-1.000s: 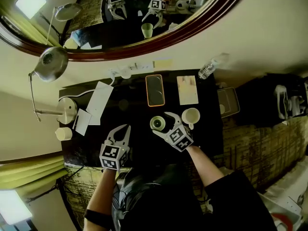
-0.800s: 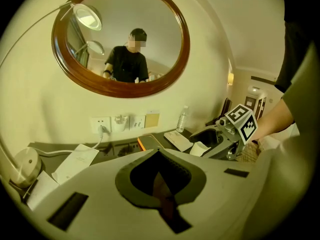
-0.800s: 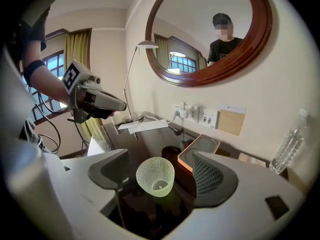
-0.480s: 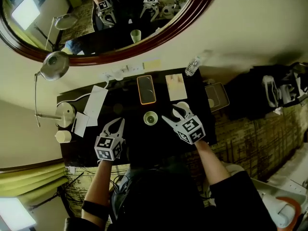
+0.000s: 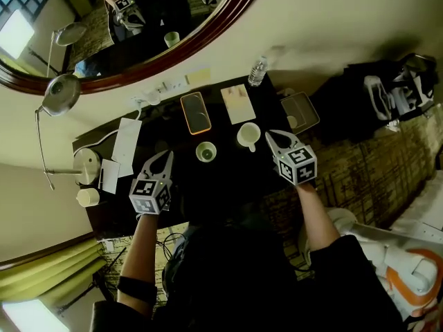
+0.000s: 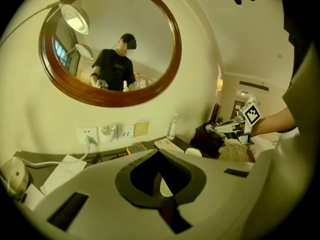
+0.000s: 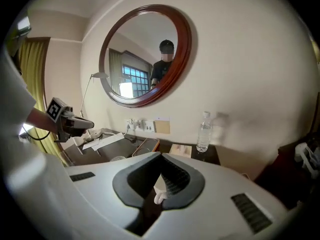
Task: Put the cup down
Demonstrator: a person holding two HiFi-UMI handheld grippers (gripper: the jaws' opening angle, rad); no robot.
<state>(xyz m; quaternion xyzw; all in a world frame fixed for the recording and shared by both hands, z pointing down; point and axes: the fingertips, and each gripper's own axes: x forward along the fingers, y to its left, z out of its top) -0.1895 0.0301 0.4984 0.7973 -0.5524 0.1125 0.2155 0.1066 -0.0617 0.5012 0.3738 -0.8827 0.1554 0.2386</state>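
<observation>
Cup [image 5: 205,151] is seen upright on the dark table [image 5: 228,182] in the head view, just left of a white mug [image 5: 248,135]. In the left gripper view, the left gripper [image 6: 160,153] is closed and empty. In the right gripper view, the right gripper [image 7: 160,155] is closed and empty, and a round mirror [image 7: 145,54] is hung on the far wall.

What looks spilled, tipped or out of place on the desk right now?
Nothing stands out. The small pale green cup stands upright on the dark desk, the white handled mug upright beside it, and no spill shows. The left gripper and right gripper are both clear of them.
</observation>
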